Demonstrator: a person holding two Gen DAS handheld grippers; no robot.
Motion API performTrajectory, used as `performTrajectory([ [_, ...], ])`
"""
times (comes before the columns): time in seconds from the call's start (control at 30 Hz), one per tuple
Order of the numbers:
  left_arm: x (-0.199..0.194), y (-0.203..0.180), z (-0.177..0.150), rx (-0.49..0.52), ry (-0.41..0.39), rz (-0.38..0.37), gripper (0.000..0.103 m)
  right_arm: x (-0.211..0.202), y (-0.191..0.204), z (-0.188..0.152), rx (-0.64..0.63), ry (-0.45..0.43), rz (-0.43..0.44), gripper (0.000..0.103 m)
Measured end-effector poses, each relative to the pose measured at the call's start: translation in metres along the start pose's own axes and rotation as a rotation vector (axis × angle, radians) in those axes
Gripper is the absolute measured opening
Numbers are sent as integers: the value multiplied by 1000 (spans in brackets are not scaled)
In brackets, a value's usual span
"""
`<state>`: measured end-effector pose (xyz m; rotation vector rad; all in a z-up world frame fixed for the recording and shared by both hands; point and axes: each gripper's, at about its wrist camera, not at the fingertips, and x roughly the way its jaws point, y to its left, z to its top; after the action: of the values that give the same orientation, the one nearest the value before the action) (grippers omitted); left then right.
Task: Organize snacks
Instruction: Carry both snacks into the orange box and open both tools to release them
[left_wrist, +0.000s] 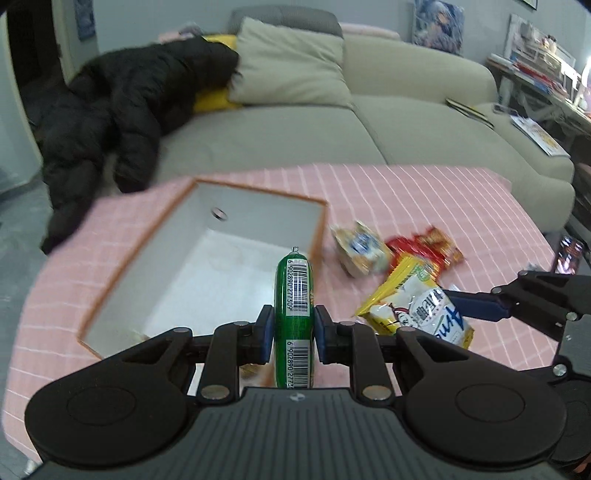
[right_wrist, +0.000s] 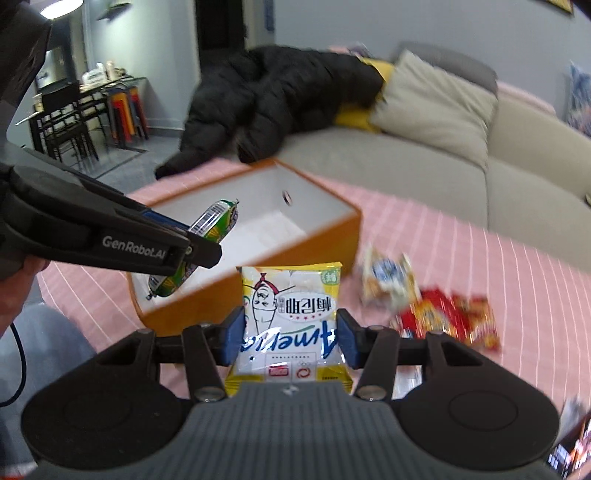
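- Pink checked tablecloth carries your orange box, interior bare.
- Your left gripper pinches green sausage.
- Your right gripper clamps yellow packet above the cloth beside the box.

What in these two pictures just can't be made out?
- Left wrist view: the orange box's near corner, hidden behind the left tongs and green sausage.
- Right wrist view: the loose snack packets, motion-blurred, labels unreadable.
- Right wrist view: the yellow packet's lower end, behind the right tongs.
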<state>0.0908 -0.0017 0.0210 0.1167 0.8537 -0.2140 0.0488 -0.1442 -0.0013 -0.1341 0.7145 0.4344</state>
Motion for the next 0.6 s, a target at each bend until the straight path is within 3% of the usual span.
performTrajectory([
  [0.27,-5,41,17,-12,-18,76,24,14,30,47,-87,-57,45,50],
  [0.6,39,84,12,-64,147,82,24,86,69,86,-242,26,90,50],
])
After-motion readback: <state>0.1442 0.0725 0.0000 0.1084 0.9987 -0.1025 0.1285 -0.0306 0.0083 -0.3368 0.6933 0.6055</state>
